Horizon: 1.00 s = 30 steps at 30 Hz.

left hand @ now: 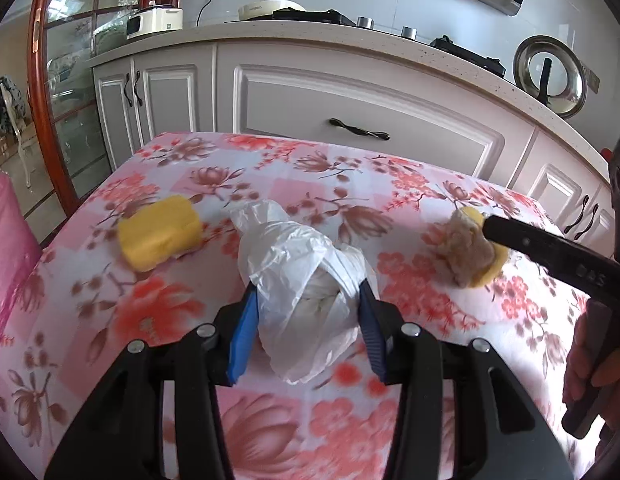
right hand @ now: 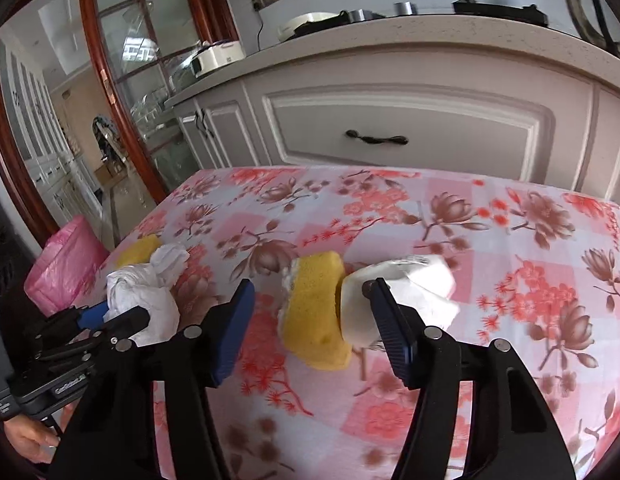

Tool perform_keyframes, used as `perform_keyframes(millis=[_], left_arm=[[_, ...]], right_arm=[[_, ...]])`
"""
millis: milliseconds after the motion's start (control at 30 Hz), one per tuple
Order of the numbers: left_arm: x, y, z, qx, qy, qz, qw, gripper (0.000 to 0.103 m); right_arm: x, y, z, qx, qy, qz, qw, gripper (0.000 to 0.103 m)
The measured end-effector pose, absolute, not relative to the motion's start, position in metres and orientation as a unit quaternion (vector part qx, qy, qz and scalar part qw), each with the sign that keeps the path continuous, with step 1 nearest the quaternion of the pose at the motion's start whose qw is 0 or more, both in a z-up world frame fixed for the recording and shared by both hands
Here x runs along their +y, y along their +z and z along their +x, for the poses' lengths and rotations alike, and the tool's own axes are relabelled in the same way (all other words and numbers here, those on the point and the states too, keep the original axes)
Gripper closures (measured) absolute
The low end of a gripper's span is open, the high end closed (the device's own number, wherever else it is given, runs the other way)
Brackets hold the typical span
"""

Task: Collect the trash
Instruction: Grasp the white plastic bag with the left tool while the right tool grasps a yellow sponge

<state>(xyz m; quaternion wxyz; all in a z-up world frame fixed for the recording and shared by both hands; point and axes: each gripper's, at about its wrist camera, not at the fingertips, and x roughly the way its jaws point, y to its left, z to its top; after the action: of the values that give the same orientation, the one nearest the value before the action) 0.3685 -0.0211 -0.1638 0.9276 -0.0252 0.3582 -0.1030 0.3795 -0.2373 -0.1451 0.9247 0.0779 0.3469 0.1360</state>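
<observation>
Squeezing left hand-held gripper (left hand: 306,312) clamped on bag (left hand: 298,280) firmly; right hand-held gripper (right hand: 310,320), jaws apart around sponge (right hand: 315,312), should centre mid-bench before closing.

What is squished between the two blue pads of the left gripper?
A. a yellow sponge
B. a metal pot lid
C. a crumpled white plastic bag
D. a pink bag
C: in the left wrist view the left gripper has its blue pads pressed against both sides of the crumpled white plastic bag, while the yellow sponge lies apart on the flowered tablecloth.
</observation>
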Motion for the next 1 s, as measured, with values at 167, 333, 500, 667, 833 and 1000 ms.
perform_keyframes(millis=[167, 333, 500, 667, 833, 1000], left_arm=[[-0.006, -0.161, 0.356, 0.356, -0.107, -0.027, 0.928, 0.057], [0.005, -0.163, 0.352, 0.352, -0.109, -0.039, 0.929, 0.057], [0.02, -0.166, 0.347, 0.353, -0.109, -0.052, 0.928, 0.057], [0.032, -0.168, 0.342, 0.354, -0.109, -0.051, 0.927, 0.057], [0.048, -0.169, 0.33, 0.355, -0.109, -0.054, 0.927, 0.057], [0.054, -0.169, 0.32, 0.356, -0.115, -0.052, 0.926, 0.057]], right_arm=[[-0.217, -0.139, 0.374, 0.347, 0.14, 0.039, 0.926, 0.051], [-0.205, -0.149, 0.379, 0.37, 0.137, 0.027, 0.918, 0.051], [-0.182, -0.154, 0.386, 0.383, 0.151, 0.017, 0.911, 0.051], [-0.164, -0.168, 0.399, 0.394, 0.125, -0.007, 0.91, 0.042], [-0.168, -0.162, 0.402, 0.388, 0.113, 0.008, 0.915, 0.042], [-0.169, -0.17, 0.409, 0.409, 0.098, -0.008, 0.907, 0.041]])
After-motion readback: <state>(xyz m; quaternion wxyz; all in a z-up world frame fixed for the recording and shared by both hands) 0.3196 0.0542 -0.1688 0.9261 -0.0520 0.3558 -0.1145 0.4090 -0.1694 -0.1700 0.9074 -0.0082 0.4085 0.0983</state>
